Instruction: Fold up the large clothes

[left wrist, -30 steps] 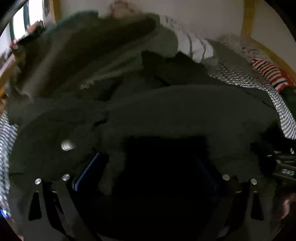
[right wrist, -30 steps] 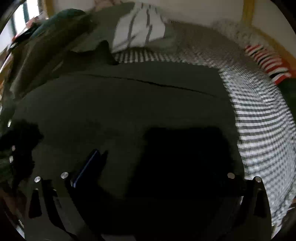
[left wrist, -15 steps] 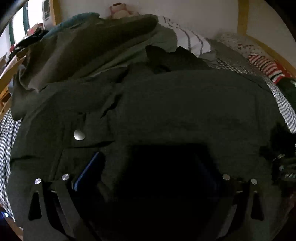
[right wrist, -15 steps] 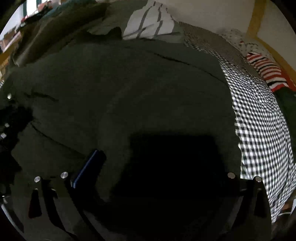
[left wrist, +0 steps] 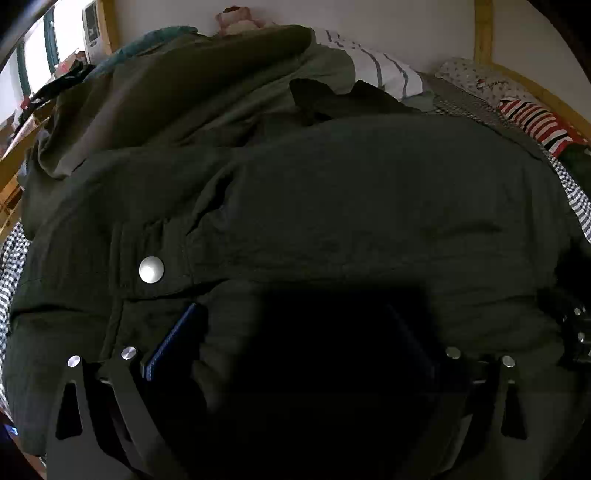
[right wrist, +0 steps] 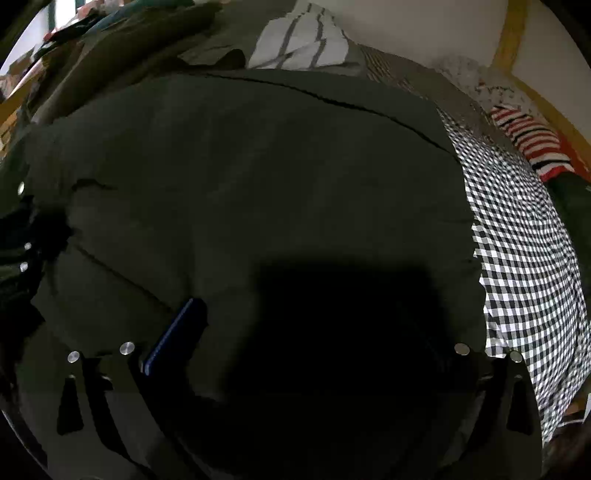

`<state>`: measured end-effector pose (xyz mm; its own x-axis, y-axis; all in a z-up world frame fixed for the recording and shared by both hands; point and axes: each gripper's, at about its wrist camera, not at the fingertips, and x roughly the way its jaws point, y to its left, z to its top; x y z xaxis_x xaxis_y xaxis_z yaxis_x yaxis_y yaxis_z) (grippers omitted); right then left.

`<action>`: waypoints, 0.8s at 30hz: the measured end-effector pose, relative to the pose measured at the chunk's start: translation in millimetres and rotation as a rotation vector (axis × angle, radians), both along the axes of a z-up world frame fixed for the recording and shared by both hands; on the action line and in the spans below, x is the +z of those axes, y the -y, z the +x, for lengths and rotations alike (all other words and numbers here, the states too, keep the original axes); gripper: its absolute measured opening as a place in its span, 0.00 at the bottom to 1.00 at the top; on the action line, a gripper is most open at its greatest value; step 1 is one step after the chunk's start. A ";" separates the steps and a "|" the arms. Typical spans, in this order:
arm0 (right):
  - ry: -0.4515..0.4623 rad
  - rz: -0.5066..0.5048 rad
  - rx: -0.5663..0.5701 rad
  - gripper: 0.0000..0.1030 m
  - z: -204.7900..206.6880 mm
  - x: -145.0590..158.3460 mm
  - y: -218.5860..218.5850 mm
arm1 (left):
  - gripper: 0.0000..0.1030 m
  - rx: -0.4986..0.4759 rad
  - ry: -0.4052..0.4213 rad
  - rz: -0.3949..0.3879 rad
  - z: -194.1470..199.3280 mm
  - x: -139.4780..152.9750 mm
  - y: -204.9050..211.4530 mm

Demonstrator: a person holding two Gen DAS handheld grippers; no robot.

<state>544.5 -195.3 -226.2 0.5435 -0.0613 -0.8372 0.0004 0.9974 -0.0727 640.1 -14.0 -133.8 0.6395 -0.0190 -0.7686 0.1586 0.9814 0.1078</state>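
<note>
White wall (left wrist: 369,26) and a wooden bed frame (left wrist: 484,33) stand behind a bed with a black-and-white checked sheet (right wrist: 517,251). On this sheet lies the dark green jacket (left wrist: 351,206), spread wide; it fills most of both views. One silver snap button (left wrist: 151,270) shows on its front in the left view.

The left gripper (left wrist: 295,343) is low over the near edge of the jacket and points forward across it. Its blue pad (left wrist: 171,341) is seen at the left side, far from the other finger, so the jaws are wide apart, with dark cloth and shadow between them. The right gripper (right wrist: 299,339) has the same pose over the right part of the jacket, its jaws also wide apart.

A striped white pillow (right wrist: 299,40) and a red-striped cloth (right wrist: 528,140) lie farther on the bed. No readable writing is visible.
</note>
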 end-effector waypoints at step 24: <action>0.124 0.043 -0.067 0.97 -83.1 29.4 54.5 | 0.94 -0.112 0.101 0.003 -95.5 21.6 -31.7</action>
<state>461.5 -249.8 -196.8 0.6387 -0.0666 -0.7666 0.0738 0.9970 -0.0251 544.6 17.7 -112.2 0.7077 -0.0929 -0.7004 0.2557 0.9578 0.1314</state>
